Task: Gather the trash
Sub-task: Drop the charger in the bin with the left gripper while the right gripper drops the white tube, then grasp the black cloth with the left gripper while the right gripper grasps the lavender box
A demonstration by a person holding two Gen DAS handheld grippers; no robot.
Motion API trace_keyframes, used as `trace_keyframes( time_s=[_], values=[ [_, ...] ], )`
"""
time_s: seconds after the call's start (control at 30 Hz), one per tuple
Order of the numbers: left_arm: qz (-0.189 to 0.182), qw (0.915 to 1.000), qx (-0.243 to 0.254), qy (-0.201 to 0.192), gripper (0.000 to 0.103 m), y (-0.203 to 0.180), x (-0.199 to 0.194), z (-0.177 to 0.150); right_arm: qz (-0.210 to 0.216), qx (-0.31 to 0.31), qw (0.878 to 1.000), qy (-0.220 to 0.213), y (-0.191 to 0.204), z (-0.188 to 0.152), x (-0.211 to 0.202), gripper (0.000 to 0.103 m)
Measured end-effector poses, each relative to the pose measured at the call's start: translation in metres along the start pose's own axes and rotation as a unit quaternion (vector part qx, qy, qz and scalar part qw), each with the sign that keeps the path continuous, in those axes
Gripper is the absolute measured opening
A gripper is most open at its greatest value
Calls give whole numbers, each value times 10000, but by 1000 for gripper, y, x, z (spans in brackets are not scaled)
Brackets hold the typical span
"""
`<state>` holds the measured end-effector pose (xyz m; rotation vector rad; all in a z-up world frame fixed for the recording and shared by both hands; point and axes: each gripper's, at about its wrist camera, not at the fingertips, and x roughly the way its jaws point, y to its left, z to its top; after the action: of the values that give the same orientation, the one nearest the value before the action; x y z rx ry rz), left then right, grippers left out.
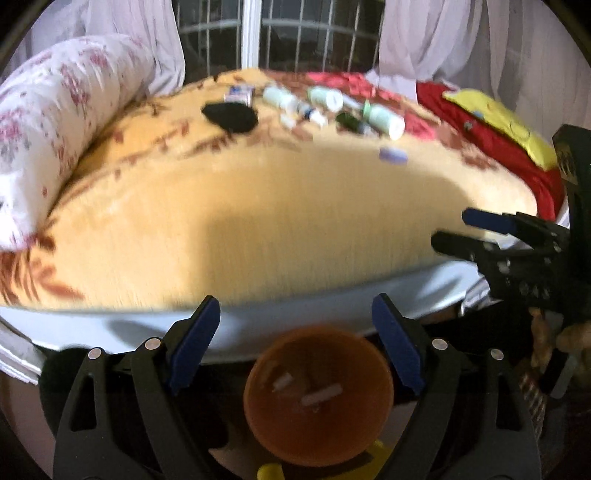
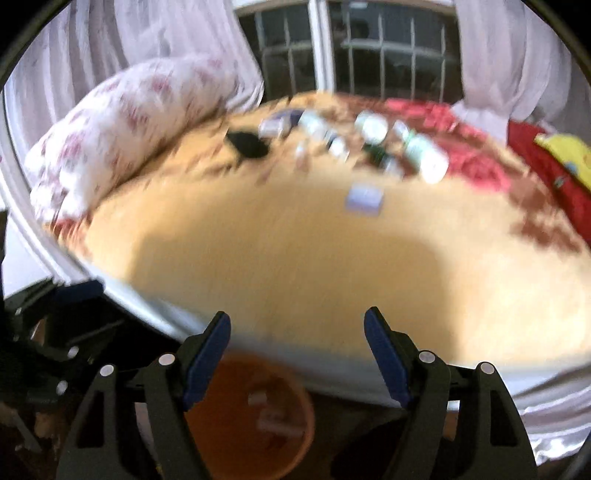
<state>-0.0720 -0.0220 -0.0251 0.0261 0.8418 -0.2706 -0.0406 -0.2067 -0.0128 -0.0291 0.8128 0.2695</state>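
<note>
An orange bin [image 1: 317,398] stands on the floor by the bed's near edge, with a few pale scraps inside; it also shows in the right wrist view [image 2: 255,417]. My left gripper [image 1: 295,332] is open and empty just above the bin. My right gripper [image 2: 297,345] is open and empty over the bed's edge; it shows at the right in the left wrist view [image 1: 448,229]. Far across the yellow blanket [image 1: 258,206] lie several bottles [image 1: 382,120], a small box [image 1: 239,94], a black object [image 1: 231,116] and a lilac packet [image 1: 393,155], which also shows in the right wrist view [image 2: 364,199].
A floral bolster pillow [image 1: 48,129] lies along the bed's left side. Red cloth [image 1: 498,136] and a yellow item [image 1: 506,122] lie at the right. A barred window [image 1: 280,33] with white curtains [image 1: 461,40] is behind the bed.
</note>
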Motion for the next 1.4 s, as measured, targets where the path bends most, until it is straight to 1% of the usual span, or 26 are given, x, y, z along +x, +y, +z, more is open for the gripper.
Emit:
trace_keyframes(
  time_s=[0.1,0.13,0.2,0.33,0.43,0.47,0.5,0.53,0.57,0.6,0.63,0.73,0.9,0.97,1.0,1.1,1.17,1.3,1.33,1.37,1.4],
  values=[
    [73,9998,-8,-202,82,0,0,18,-272,24,9993,-240,-15,28,11,73],
    [114,9996,-3,-265,82,0,1,24,-377,73,9989,-258,-19,38,20,73],
    [161,9992,-34,-364,82,1,3,34,-423,188,9986,-251,-30,52,35,73],
    [215,9986,-107,-479,82,6,11,52,-581,331,9977,-90,-42,74,70,73],
    [234,9985,-150,-462,82,10,19,60,-669,336,9972,53,-45,80,84,73],
    [236,9986,-158,-447,82,12,22,62,-695,338,9970,89,-45,81,88,72],
    [242,9986,-167,-431,82,13,25,64,-718,338,9967,156,-46,83,94,69],
    [254,9987,-183,-412,82,15,29,66,-735,331,9964,244,-46,85,100,60],
    [258,9987,-204,-394,82,17,33,68,-753,313,9961,327,-47,85,105,46],
    [262,9987,-225,-382,82,19,36,69,-708,285,9961,445,-47,85,110,36],
    [265,9986,-242,-375,82,21,39,72,-635,315,9963,489,-48,85,113,34],
    [345,9979,-351,-428,82,33,49,86,-643,208,9974,244,-43,85,103,33],
    [413,9954,-691,-526,83,61,71,134,-557,102,9982,-175,-36,88,80,33],
    [471,9941,-821,-535,88,70,85,158,-520,93,9982,-266,-35,90,75,33],
    [491,9933,-923,-490,88,74,96,170,-515,90,9981,-313,-35,91,72,33],
    [561,9909,-1185,-307,89,84,122,193,-548,6,9976,-418,-35,91,68,33],
    [747,9874,-1386,-175,89,90,145,206,-544,-13,9974,-464,-35,91,67,33],
    [1124,9817,-1537,94,89,94,181,221,-506,-7,9973,-529,-38,91,67,33],
    [1146,9799,-1625,158,89,97,192,223,-496,-6,9974,-530,-39,91,67,33],
    [1080,9795,-1695,155,87,99,197,223,-484,-8,9974,-526,-39,90,68,33],
    [999,9794,-1754,116,68,100,200,222,-486,-17,9975,-512,-39,90,69,33]
  ],
)
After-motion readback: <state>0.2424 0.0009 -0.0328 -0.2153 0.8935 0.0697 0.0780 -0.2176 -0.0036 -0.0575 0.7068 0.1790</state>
